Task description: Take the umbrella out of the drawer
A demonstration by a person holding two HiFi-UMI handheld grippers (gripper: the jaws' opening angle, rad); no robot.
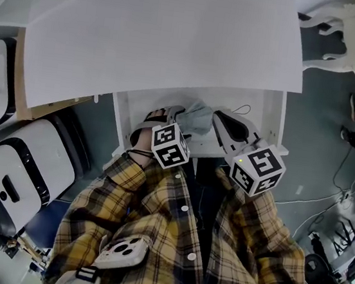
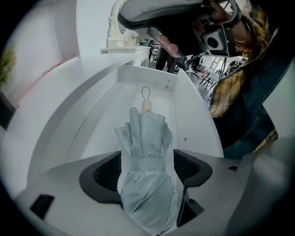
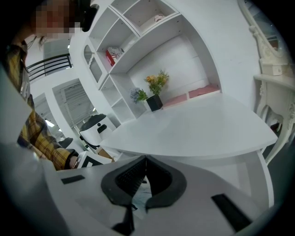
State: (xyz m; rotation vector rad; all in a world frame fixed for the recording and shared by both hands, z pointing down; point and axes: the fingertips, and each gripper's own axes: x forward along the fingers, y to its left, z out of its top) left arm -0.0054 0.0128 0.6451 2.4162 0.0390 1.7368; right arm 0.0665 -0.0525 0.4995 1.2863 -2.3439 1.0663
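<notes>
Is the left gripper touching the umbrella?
Cannot tell. In its own view the left gripper straddles the umbrella, jaws open: gap at one pad, fabric overlapping the other.

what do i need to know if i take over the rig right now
Left hand-held gripper: jaws open, straddling the folded umbrella, not clamped on it.
Right hand-held gripper: shut, holding nothing, raised beside the drawer.
Umbrella: lying in the open white drawer, its loop end pointing at the far wall.
Done: drawer is open, left gripper is lined up over the umbrella.
Left: close the left jaws on the umbrella and lift it out of the drawer.
</notes>
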